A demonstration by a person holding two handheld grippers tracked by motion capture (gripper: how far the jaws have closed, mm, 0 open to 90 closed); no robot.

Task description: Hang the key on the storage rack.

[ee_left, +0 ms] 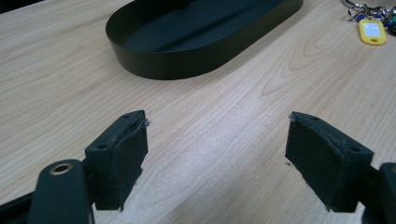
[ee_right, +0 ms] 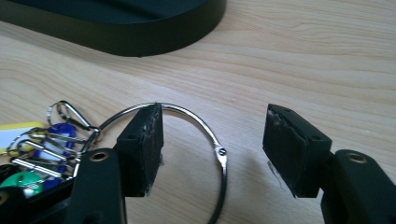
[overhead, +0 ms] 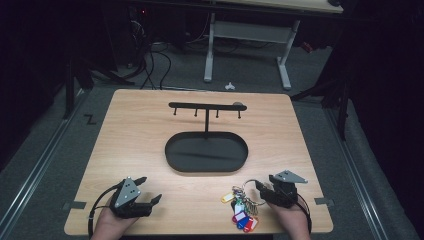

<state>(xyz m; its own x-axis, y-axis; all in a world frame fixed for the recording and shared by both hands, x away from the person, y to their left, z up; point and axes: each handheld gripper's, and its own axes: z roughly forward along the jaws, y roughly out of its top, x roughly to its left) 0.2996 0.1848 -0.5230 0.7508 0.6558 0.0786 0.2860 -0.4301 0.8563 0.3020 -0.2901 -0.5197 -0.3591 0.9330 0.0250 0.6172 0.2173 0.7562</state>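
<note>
dark floor with cables surrounds the wooden tabletop [overhead: 150, 125], and a white desk frame [overhead: 247, 45] stands behind it. on the middle of the tabletop sits a black oval tray [overhead: 175, 155] with a thin hook rack [overhead: 206, 106] rising from its far side. the left gripper [overhead: 148, 191] rests near the front left edge, its jaws spread wide with bare wood between them. the right gripper [overhead: 258, 190] is at the front right, jaws also released; in the right gripper view a large metal ring [ee_right: 215, 142] lies on the wood between them, one pad [ee_right: 145, 144] just above its arc, not pressing it. the ring carries a bunch of keys with coloured tags [overhead: 241, 212], lying just beside the right gripper, near the front edge.
</note>
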